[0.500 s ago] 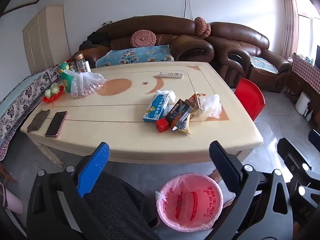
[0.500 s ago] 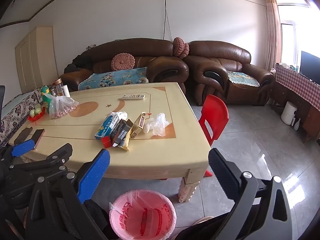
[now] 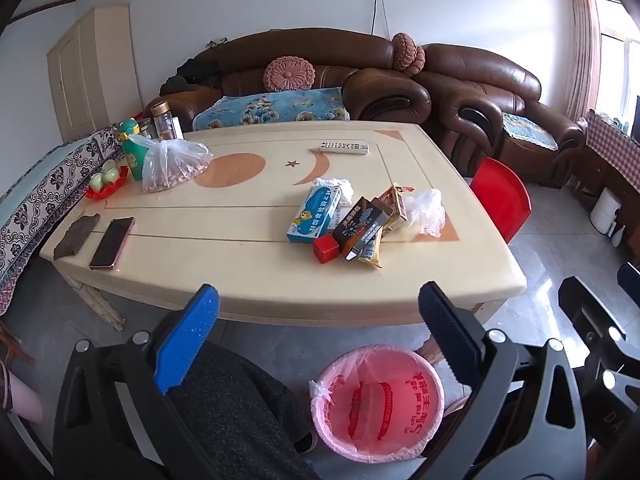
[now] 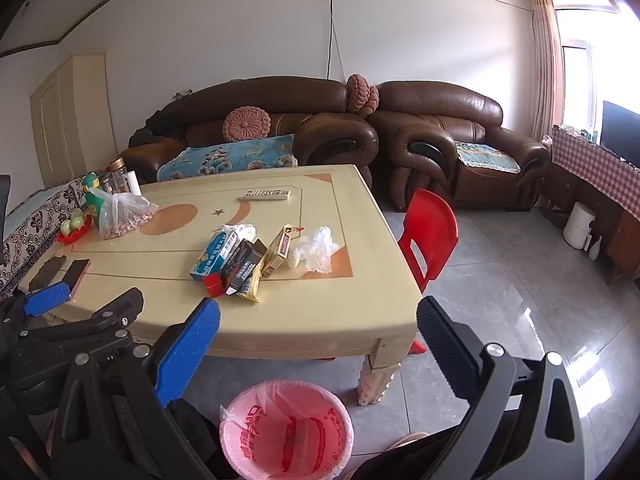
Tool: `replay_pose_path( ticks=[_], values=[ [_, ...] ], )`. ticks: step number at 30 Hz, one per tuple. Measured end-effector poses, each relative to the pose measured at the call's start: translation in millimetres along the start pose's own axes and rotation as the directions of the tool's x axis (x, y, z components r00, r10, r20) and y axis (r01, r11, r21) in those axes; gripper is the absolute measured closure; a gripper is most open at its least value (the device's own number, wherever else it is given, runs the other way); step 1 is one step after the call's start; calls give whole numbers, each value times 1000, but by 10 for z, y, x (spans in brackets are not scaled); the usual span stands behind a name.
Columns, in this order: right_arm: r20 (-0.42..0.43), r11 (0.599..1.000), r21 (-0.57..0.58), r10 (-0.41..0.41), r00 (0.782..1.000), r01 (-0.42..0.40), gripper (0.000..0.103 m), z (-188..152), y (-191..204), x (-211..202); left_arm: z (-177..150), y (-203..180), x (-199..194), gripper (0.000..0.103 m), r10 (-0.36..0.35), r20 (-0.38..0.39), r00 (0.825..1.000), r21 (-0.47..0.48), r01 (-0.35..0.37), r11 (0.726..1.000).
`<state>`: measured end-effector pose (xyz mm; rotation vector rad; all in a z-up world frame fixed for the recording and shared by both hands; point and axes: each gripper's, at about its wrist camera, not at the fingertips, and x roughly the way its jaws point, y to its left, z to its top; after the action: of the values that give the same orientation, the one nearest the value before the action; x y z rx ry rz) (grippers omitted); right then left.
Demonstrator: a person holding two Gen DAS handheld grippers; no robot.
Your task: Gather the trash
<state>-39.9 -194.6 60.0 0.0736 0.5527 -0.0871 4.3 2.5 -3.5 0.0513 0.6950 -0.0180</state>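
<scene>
Left wrist view — left gripper [image 3: 318,300] and right gripper [image 4: 318,314] angled downward, fingers spread, empty.

Each handheld gripper has a black plastic frame with triangular cut-outs and round silver screw heads. The left gripper [image 3: 318,308] and the right gripper [image 4: 318,320] each carry one blue dimpled pad and one black ribbed pad. The person wears dark speckled trousers [image 3: 232,412].

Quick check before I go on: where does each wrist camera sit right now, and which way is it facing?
Left wrist: behind the open left gripper, angled down at the cream table; a dark-trousered knee shows.
Right wrist: behind the open right gripper, further right, facing the same table; the left gripper shows at its left edge.
Shared: the pile of boxes and wrappers, pink-lined bin, brown sofa.
</scene>
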Motion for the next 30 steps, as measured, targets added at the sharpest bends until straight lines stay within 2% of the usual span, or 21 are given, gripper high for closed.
replay_pose_path(
  ticks=[30],
  values=[
    [-3,1000,2,3,1000,-3,6,-21,42,-18,-1,1,-11,5,2,2,1000,-1,-2,1000]
  ],
)
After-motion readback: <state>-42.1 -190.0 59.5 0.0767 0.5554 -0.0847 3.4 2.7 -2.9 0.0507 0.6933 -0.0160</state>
